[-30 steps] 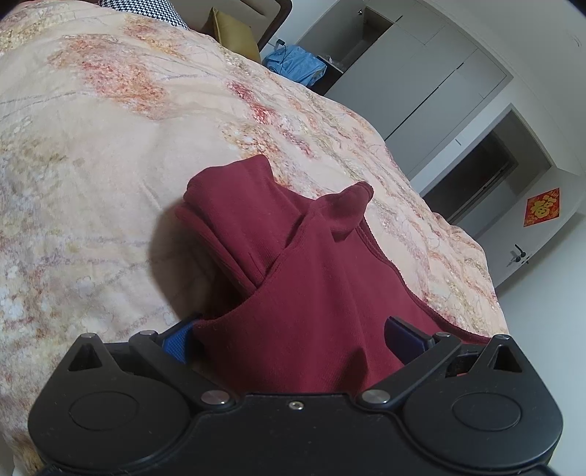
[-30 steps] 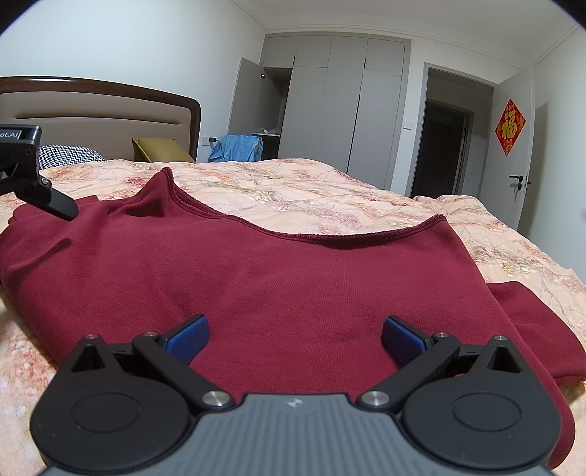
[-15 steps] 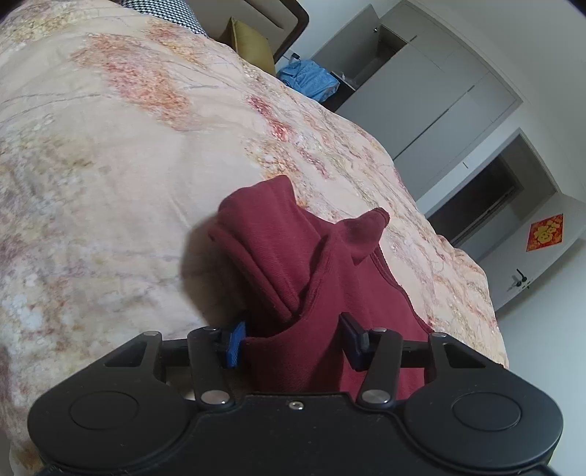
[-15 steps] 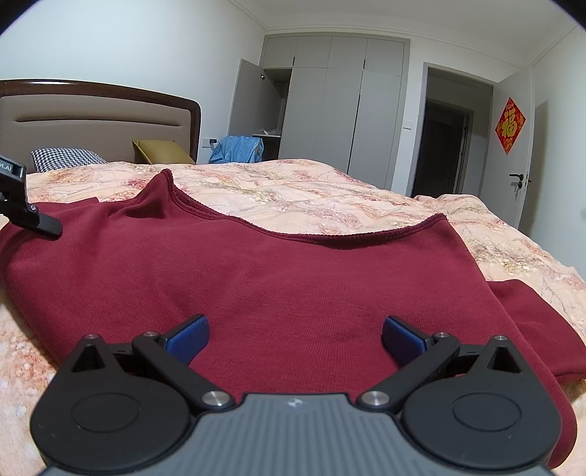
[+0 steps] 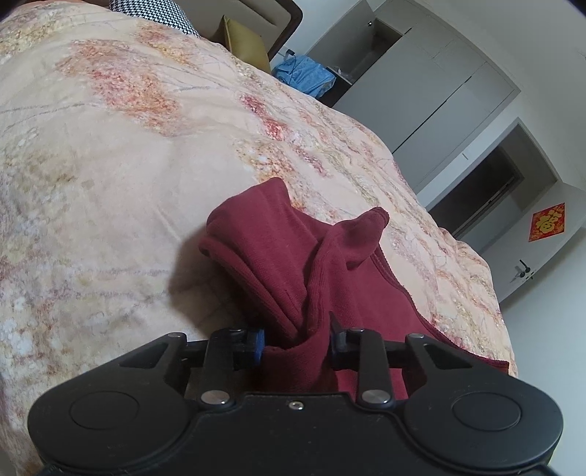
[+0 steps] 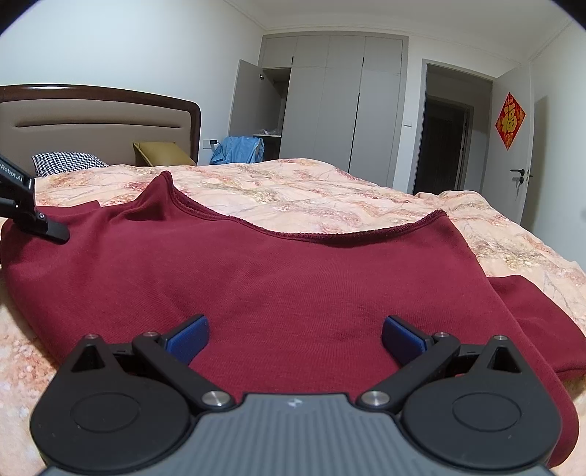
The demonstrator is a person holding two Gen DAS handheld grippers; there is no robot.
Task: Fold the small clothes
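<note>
Left wrist view, left gripper [image 5: 296, 342]: we see its two fingers drawn in close and pinching a bunched fold of the maroon top [image 5: 293, 263].
Left wrist view, cloth: the pinched part rises from between the blue pads [image 5: 258, 343] in ridged folds; two rounded humps of fabric stand up beyond the grip (which part of the garment they are, we cannot tell).
Left wrist view, where the top lies: on the floral bedspread [image 5: 121, 153], with the rest of the maroon cloth running away to the right, toward the bed's edge.
Left wrist view, background: a houndstooth pillow [image 5: 154, 14] and an olive cushion [image 5: 243, 45] at the head of the bed, a blue garment [image 5: 304, 73] past them, grey wardrobe doors [image 5: 439, 84] and a red door decoration [image 5: 546, 222].

Right wrist view, right gripper [image 6: 295, 338]: we see its fingers spread wide, the blue pads [image 6: 188, 338] set well apart just over the cloth and gripping nothing.
Right wrist view, maroon top [image 6: 285, 278]: spread mostly flat across the bedspread [image 6: 329, 197], its stitched edge curving across the far side and a second layer showing at the right.
Right wrist view, left gripper [image 6: 22, 207]: in at the far left edge, at the top's left corner, where the cloth lifts slightly.
Right wrist view, room: headboard [image 6: 99, 117], wardrobe [image 6: 340, 106] with one door open, dark doorway [image 6: 445, 142].
</note>
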